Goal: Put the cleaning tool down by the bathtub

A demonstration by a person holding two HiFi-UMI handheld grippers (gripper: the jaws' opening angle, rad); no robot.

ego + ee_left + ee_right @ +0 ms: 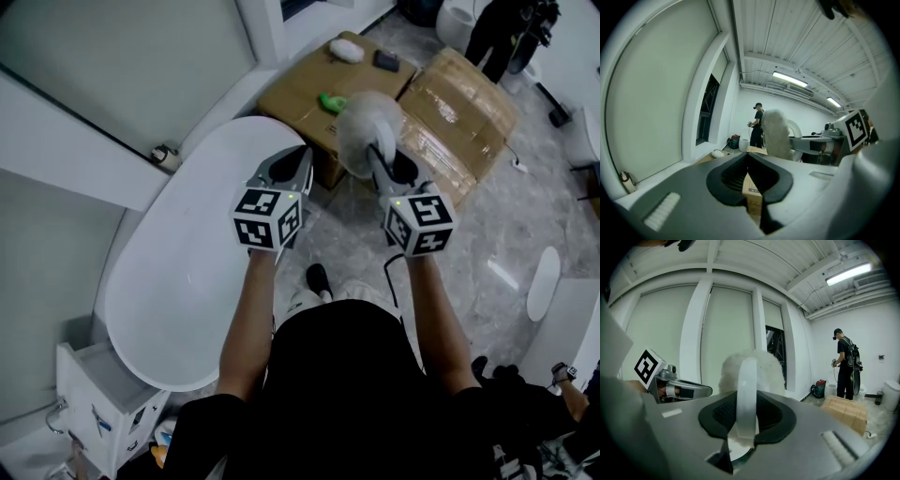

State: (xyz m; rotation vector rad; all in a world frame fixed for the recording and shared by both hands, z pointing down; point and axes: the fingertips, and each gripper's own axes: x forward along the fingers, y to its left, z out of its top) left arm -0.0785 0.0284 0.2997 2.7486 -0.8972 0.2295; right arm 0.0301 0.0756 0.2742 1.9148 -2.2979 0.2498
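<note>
At nine o'clock from the person's arms, the white bathtub (178, 281) lies along the wall. Just past its rim hangs the left gripper (302, 159), jaws together on nothing, probably only keeping clear. Toward one o'clock the right gripper (382, 155) clamps the clear handle of the fluffy cleaning tool (361, 127), held upright in the air by the cardboard boxes (291, 89), not set down.

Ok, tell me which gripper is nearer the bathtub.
Left. The left gripper hangs over the rim of the bathtub; the right gripper, holding the fluffy white brush, is off it, above the floor by the cardboard boxes.
</note>
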